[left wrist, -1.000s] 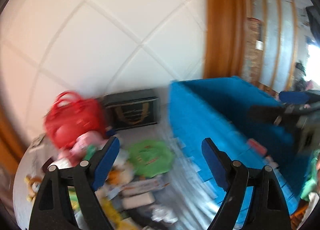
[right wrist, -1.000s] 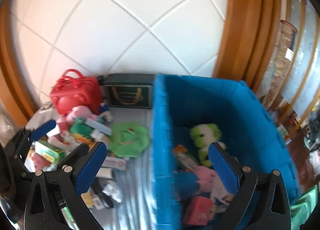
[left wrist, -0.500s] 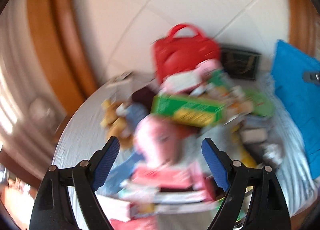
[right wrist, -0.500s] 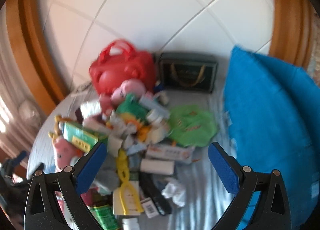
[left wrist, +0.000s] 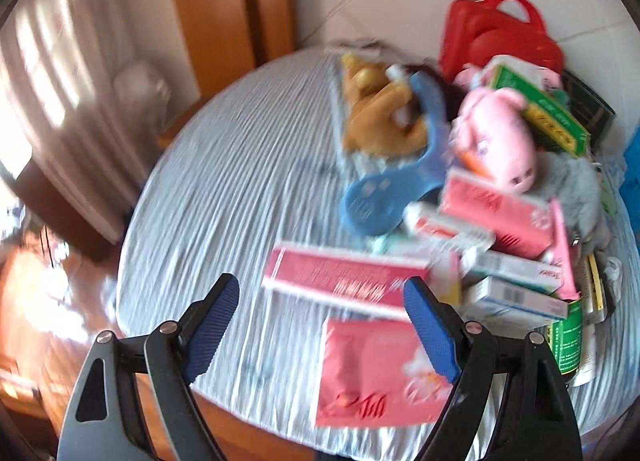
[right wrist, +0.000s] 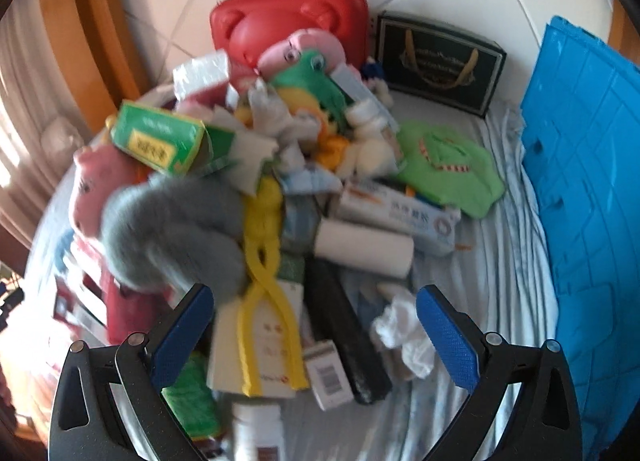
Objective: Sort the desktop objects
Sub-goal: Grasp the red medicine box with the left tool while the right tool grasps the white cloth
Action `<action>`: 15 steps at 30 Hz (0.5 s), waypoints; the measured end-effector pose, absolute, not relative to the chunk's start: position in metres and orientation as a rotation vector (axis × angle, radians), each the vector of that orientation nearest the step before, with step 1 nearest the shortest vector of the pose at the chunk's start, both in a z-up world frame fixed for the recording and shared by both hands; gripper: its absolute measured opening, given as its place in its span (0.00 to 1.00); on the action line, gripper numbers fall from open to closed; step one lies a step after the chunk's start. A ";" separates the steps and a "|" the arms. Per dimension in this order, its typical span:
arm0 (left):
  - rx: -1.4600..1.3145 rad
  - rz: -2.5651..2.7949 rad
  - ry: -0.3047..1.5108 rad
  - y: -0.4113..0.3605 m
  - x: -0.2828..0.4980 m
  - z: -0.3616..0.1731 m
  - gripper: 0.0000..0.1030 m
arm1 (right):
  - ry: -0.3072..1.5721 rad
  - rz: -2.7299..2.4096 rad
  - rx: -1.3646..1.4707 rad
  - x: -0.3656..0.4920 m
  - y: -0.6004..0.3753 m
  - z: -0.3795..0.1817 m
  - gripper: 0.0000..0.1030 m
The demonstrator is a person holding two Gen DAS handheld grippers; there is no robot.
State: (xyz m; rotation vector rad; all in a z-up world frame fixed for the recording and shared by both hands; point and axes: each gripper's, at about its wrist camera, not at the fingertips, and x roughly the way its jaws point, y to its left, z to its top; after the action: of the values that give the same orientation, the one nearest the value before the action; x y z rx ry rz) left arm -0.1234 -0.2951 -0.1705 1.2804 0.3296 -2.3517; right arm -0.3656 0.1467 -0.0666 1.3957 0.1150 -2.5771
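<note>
Both tongs gaping and empty: left tongs point(left wrist: 322, 321) down squarely over the long red box point(left wrist: 340, 277), right tongs point(right wrist: 314, 331) clear of the pile.

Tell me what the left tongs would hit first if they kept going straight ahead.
Most likely the long red box lying on the cloth just ahead of the open left tongs, between the fingertips' line. Motion blur leaves depth unclear, so the flat pink packet below could come first.

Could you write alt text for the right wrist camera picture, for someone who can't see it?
An open two-finger tool hangs empty over a jumbled heap of toys and boxes on a pale cloth. A red case stands behind the heap, a blue crate at the right.
</note>
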 end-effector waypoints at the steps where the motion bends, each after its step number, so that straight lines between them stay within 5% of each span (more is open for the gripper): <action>1: 1.288 -2.328 0.382 -0.301 -0.121 -0.175 0.82 | 0.122 -2.571 1.413 -0.365 0.150 -0.071 1.00; 7: 1.296 -2.142 0.797 -0.342 -0.128 -0.197 0.82 | 0.086 -2.581 1.511 -0.363 0.183 -0.089 1.00; 15: 1.366 -1.962 1.107 -0.358 -0.164 -0.242 0.82 | -0.012 -2.633 1.601 -0.363 0.225 -0.102 1.00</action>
State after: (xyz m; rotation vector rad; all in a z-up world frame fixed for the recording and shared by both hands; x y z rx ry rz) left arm -0.1641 -0.3582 -0.2417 1.3659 1.1071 -1.9624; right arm -0.3633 0.2253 -0.1016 1.6011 -0.0119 -2.6329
